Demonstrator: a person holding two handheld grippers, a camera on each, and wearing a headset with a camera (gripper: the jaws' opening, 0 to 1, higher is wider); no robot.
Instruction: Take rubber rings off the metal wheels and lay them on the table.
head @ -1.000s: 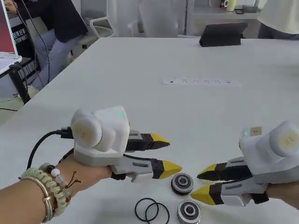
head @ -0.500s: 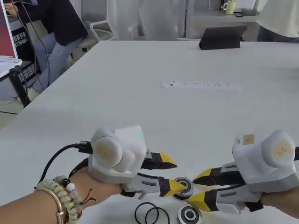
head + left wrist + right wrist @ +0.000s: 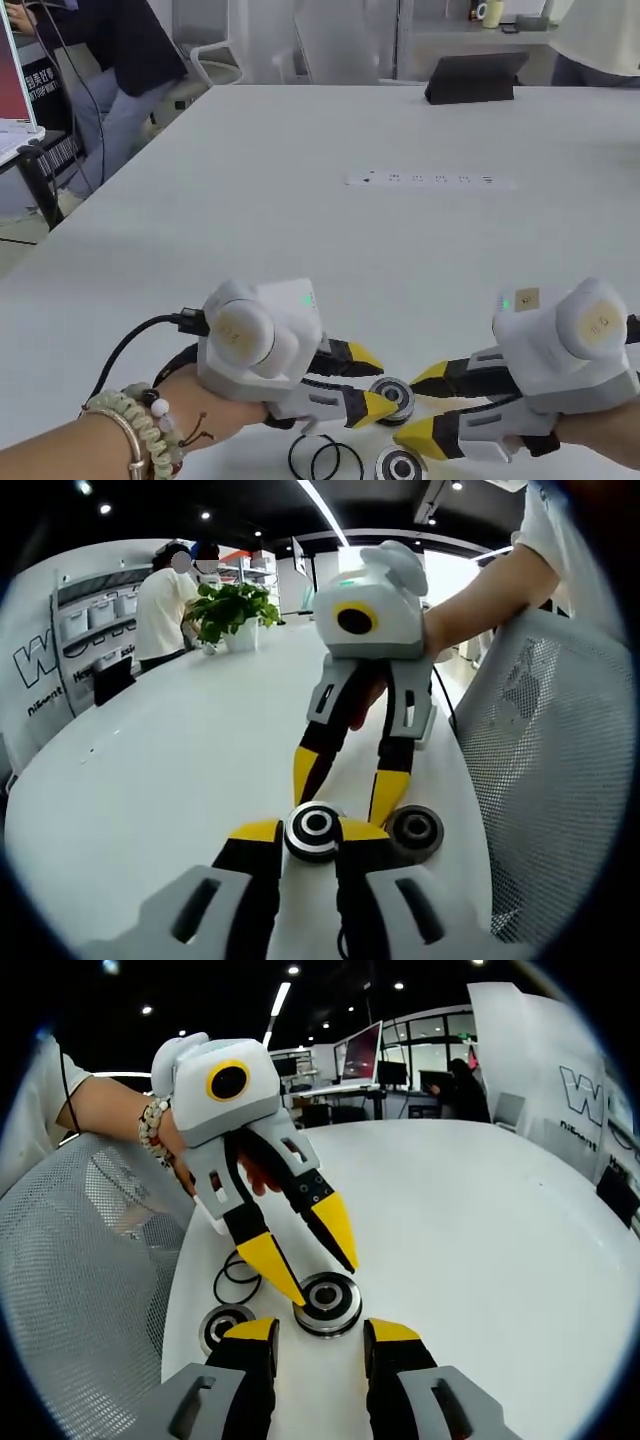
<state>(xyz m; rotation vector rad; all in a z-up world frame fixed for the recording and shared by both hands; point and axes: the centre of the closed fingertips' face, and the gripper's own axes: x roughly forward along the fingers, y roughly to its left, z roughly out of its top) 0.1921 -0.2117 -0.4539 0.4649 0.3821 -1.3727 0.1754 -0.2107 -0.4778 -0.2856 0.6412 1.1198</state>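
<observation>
Near the front edge of the bench [image 3: 300, 200], a wheel [image 3: 400, 392] is laid flat, axis upright, and is clamped by the left gripper [image 3: 383, 381], held level, tips toward the right. The right gripper [image 3: 404, 408], jaws parted, is pointed at it from the opposite side.

The table [image 3: 300, 200] in front of me is a broad white top. Close to its near edge I see two metal wheels lying flat; the farther wheel [image 3: 390, 398] sits just beyond the nearer wheel [image 3: 400, 466], the two close but apart. Two black rubber rings [image 3: 325, 458] lie flat just left of the nearer wheel, overlapping each other. Well beyond them, toward the middle, a white power strip [image 3: 430, 179] lies crosswise; at the far edge, to the right, a dark tablet [image 3: 474, 76] stands propped.
</observation>
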